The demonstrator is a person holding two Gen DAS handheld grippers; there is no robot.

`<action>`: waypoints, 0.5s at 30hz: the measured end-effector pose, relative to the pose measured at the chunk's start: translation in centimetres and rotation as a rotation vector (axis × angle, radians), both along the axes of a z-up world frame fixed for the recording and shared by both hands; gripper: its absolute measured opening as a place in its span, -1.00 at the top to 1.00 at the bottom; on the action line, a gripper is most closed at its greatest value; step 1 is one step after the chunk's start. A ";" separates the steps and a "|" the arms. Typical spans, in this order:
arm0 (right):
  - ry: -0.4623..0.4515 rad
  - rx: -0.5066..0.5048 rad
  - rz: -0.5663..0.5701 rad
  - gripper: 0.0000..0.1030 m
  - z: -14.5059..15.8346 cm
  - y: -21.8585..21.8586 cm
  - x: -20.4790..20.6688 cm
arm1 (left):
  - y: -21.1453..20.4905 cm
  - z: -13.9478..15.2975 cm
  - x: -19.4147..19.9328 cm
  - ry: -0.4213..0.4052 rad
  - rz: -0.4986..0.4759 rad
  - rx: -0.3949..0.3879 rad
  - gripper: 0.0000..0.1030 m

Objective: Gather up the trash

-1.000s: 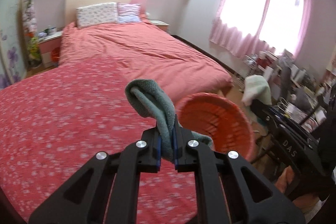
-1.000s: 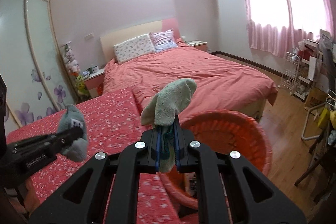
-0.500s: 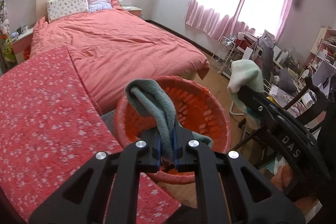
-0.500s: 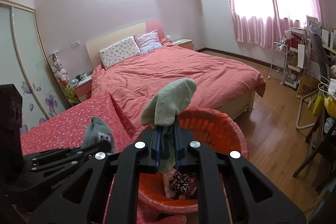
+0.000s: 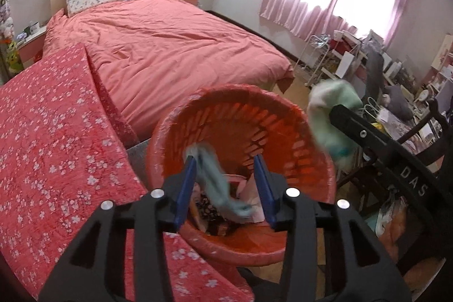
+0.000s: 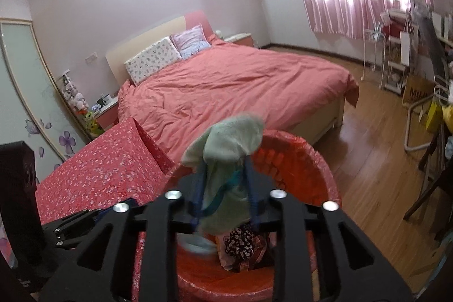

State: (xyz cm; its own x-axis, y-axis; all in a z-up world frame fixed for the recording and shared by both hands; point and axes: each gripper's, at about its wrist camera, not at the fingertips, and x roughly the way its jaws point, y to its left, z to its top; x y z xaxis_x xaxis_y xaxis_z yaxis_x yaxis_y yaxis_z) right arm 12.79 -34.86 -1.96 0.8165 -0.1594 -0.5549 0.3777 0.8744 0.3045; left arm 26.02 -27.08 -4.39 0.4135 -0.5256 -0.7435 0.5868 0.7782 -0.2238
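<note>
An orange plastic basket [image 5: 283, 115] stands by the table's edge and holds several bits of trash [image 5: 215, 212]. My left gripper [image 5: 226, 183] is open right over it, and a grey-green cloth [image 5: 215, 177], blurred, drops between the fingers into the basket. My right gripper [image 6: 225, 191] is over the same basket [image 6: 320, 166] with its fingers parted. A pale green cloth [image 6: 226, 149] still hangs between them. It also shows in the left wrist view [image 5: 328, 115] at the basket's right rim.
A table with a red flowered cloth [image 5: 51, 137] is at the left. A bed with a salmon cover [image 5: 170, 38] lies behind. A cluttered desk and chair [image 5: 396, 115] stand at the right on a wooden floor [image 6: 376, 160].
Both grippers have opened over the basket. The left cloth has slipped out and falls in. The right cloth has sagged between the parted fingers.
</note>
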 end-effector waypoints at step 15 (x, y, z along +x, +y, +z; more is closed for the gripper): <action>-0.097 -0.150 -0.063 -0.92 4.3 4.6 -6.6 | 11.0 4.8 -4.2 -0.185 0.176 0.025 -0.59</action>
